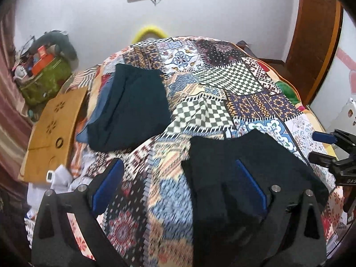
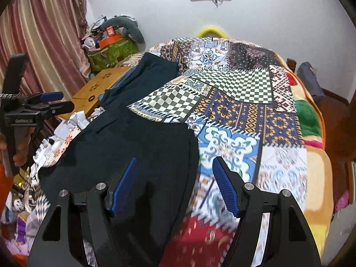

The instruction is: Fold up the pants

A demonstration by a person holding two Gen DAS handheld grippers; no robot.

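Right tool (image 2: 173, 184): released, jaws apart above dark navy cloth pants (image 2: 124, 142), empty.
Left tool (image 1: 178, 189): released, nothing held.
Pants: spread flat on patchwork-print bed cover (image 2: 233, 102), ready for folding.

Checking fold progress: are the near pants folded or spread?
Folded: the near pants lie as a compact dark block with straight edges on the quilt.
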